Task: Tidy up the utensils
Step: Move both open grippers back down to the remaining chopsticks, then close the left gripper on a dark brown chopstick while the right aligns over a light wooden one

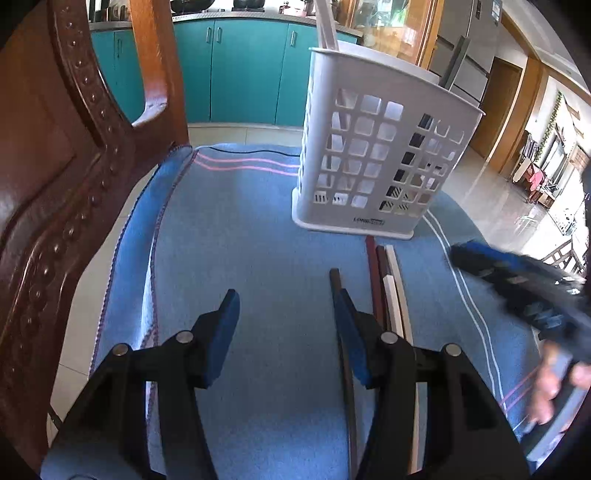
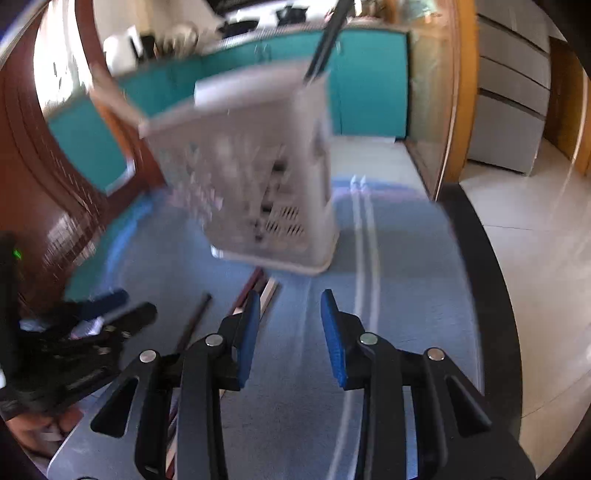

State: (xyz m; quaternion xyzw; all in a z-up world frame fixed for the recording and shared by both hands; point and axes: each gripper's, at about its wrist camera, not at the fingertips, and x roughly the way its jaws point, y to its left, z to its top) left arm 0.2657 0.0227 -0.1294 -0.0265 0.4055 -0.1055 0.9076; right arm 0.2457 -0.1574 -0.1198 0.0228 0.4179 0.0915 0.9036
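Both claws stood wide open and empty: the left claw (image 1: 284, 314) at lower centre, the right claw (image 2: 290, 314) likewise. Chopsticks (image 1: 388, 284) lay on the blue cloth (image 1: 240, 229) below the white holder (image 1: 373, 147).

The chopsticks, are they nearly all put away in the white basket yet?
Not yet. A couple of sticks already stand in the white basket: a pale one and a dark one. Neither tool holds anything; the left tool and right tool are both open. Several chopsticks lie on the blue cloth, waiting to go in.
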